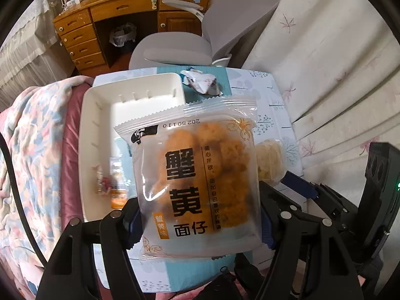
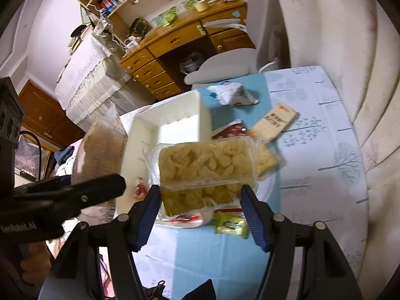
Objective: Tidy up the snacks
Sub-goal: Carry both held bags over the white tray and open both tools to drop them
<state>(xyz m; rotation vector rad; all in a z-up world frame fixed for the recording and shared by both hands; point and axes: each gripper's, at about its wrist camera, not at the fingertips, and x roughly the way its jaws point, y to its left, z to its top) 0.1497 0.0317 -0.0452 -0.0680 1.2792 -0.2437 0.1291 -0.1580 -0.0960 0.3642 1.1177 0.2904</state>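
Note:
My left gripper is shut on a clear bag of orange crab-roe noodle snack, held up over the table beside the white tray. Inside the tray lie a small orange packet and a red-and-white candy. My right gripper is shut on a clear pack of pale yellow puffed snack, lifted above the tray's right edge. In the right wrist view the left gripper's finger and its bag show at the left.
On the blue patterned tablecloth lie a crumpled silver-white bag, a beige bar packet, a red packet and a yellow-green candy. A grey chair and wooden desk stand behind; a floral quilt lies at the left.

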